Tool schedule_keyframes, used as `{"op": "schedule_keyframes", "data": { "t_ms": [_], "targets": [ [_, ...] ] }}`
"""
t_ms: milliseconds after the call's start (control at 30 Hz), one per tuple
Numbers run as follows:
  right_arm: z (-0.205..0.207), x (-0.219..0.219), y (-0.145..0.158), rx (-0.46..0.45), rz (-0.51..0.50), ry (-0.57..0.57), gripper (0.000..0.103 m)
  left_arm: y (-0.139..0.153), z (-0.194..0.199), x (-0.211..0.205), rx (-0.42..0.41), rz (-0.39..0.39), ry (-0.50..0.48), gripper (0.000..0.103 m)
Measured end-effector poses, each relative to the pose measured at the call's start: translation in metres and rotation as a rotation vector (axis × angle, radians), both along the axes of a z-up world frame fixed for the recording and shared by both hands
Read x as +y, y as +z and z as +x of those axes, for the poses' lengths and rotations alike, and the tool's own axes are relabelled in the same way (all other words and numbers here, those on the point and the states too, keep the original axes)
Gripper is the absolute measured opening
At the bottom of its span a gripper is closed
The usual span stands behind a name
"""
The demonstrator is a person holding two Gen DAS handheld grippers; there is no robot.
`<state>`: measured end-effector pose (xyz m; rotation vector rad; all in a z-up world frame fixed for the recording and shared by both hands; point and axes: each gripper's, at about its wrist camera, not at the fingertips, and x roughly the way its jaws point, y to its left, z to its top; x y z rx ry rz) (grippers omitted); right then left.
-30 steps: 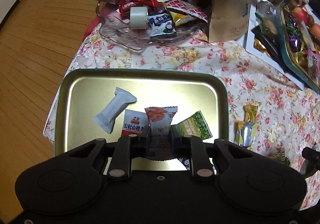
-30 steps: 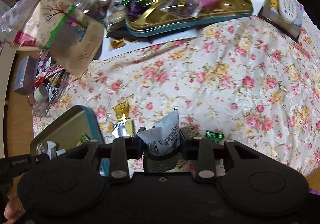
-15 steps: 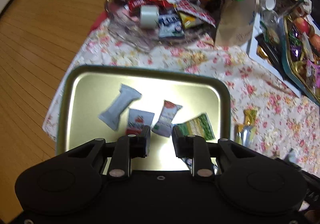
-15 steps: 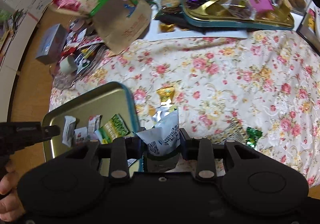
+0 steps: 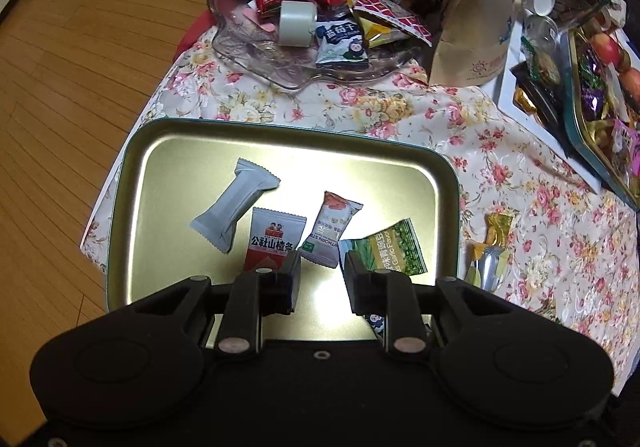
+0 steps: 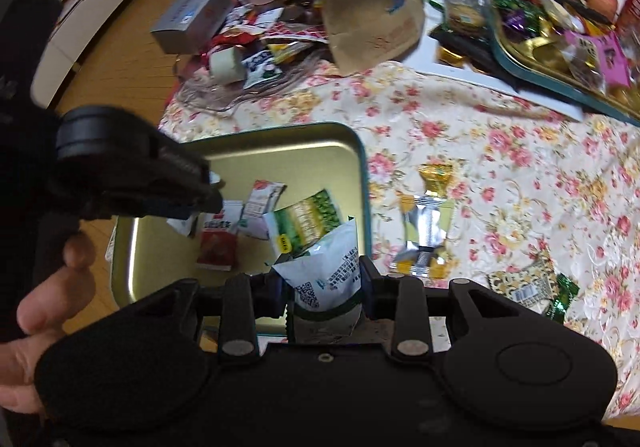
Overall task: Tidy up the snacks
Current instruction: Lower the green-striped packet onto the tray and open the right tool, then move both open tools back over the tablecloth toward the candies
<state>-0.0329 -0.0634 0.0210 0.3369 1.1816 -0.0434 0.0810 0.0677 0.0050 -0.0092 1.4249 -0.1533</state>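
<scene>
My left gripper [image 5: 322,279] sits at lower centre of the left view, jaws apart with nothing between them, over the near edge of the gold tray [image 5: 132,151]. Four packets lie in the tray just above my fingertips: a white wrapper [image 5: 236,203], a red packet [image 5: 272,245], an orange-topped packet [image 5: 332,227] and a green pea packet [image 5: 386,247]. My right gripper [image 6: 324,287] is clamped on a white-and-green packet [image 6: 324,267], upright between both fingers, at lower centre over the tray's right near corner.
</scene>
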Motion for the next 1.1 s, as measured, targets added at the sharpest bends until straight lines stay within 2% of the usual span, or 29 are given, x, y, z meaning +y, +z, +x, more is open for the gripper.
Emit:
{"op": "schedule_keyframes", "data": {
  "t_ms": [100,167,200,267,533,733,900,1100],
  "targets": [
    [0.000,0.010,0.005,-0.022,0.007,0.031,0.036,-0.001,0.001,0.003,0.004,-0.002,0.016,0.033],
    [0.001,0.016,0.009,-0.038,0.003,0.048,0.040,-0.001,0.001,0.002,0.007,-0.005,0.017,0.033],
    [0.001,0.018,0.010,-0.039,-0.003,0.054,0.047,-0.001,0.001,0.001,0.008,-0.006,0.015,0.033],
    [0.000,0.020,0.012,-0.031,-0.006,0.045,0.048,-0.002,0.000,-0.001,0.009,-0.004,0.008,0.033],
    [0.009,0.006,-0.004,0.085,0.038,0.003,0.049,-0.005,-0.004,-0.012,0.024,-0.005,-0.038,0.033],
    [0.013,-0.007,-0.019,0.169,-0.034,-0.074,0.048,-0.007,-0.008,-0.017,0.030,-0.003,-0.063,0.033],
    [0.015,-0.017,-0.031,0.236,-0.042,-0.108,0.048,-0.009,-0.010,-0.022,0.038,-0.001,-0.081,0.033],
    [0.015,-0.022,-0.040,0.269,-0.096,-0.123,0.048,-0.011,-0.012,-0.027,0.050,-0.003,-0.100,0.033]
  ]
}}
